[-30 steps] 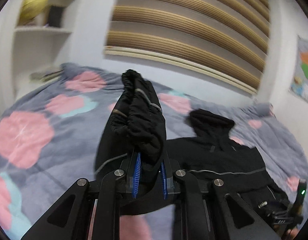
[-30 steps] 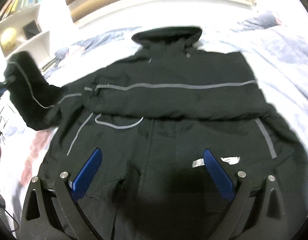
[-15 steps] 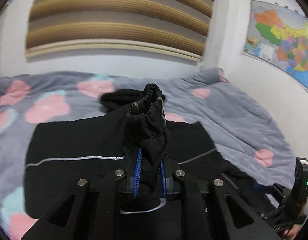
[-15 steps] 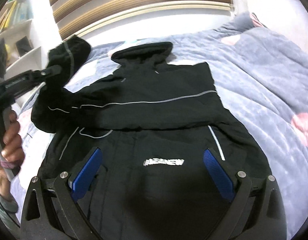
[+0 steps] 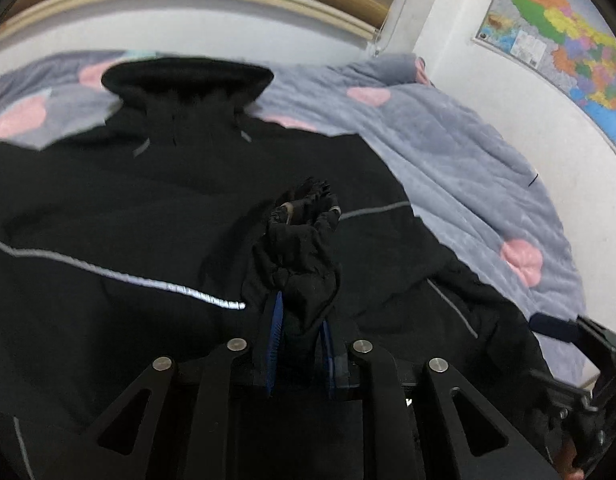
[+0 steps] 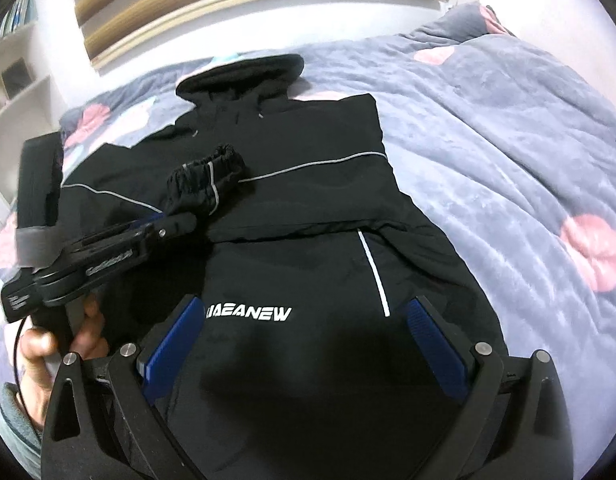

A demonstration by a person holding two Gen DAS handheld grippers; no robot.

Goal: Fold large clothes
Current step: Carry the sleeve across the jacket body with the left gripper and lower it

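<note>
One sleeve cuff [image 5: 303, 216] sits pinched in the left claw [image 5: 299, 344] — over the jacket [image 6: 308, 200].

Bed [image 6: 508, 128]: covered by a grey quilt [image 5: 460, 168] printed with pink blotches and a few pale teal patches; the quilt is lightly rumpled toward 1 to 3 o'clock in the right wrist view.

Lying directly on the quilt: one black hooded jacket [image 6: 308, 208], spread flat, hood [image 6: 243, 76] at 12 o'clock, hem toward 6 o'clock. Thin reflective piping crosses the chest; white lettering sits on the lower front. Bare quilt shows from 1 to 4 o'clock and along 9 to 11 o'clock.
</note>
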